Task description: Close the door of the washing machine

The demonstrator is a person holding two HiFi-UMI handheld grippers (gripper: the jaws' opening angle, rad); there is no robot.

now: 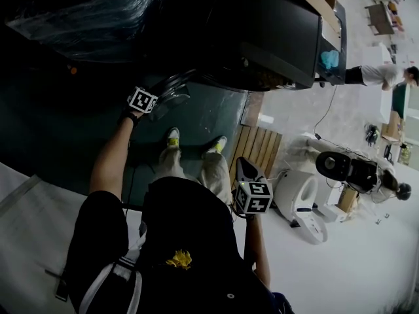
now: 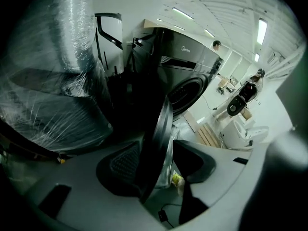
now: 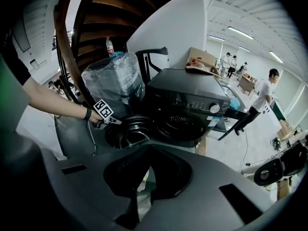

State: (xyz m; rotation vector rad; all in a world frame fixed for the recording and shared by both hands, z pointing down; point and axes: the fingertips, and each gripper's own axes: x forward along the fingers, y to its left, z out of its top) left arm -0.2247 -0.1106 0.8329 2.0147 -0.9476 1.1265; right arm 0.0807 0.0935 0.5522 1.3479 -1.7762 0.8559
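Item: black front-loading washing machine [image 3: 192,105], standing open. Its round, dark-rimmed glass door [image 2: 163,119] hangs swung out at nine o'clock from the drum mouth [image 3: 180,126], well clear of the latch, so nothing is closed yet. The left gripper [image 2: 159,146] has its jaws spread wide and straddles the door's free rim. The rim lies against one pad with a gap to the other, so nothing is clamped. This placement probably serves to push the rim towards the drum. The right gripper [image 3: 148,150] has its jaws together on nothing and sits drawn back by the person's body, at five o'clock from the door in the head view, apparently unneeded. Writing: a small pale logo [image 2: 187,47] above the control panel and a blue-and-white sticker [image 3: 212,121], both too small to read.
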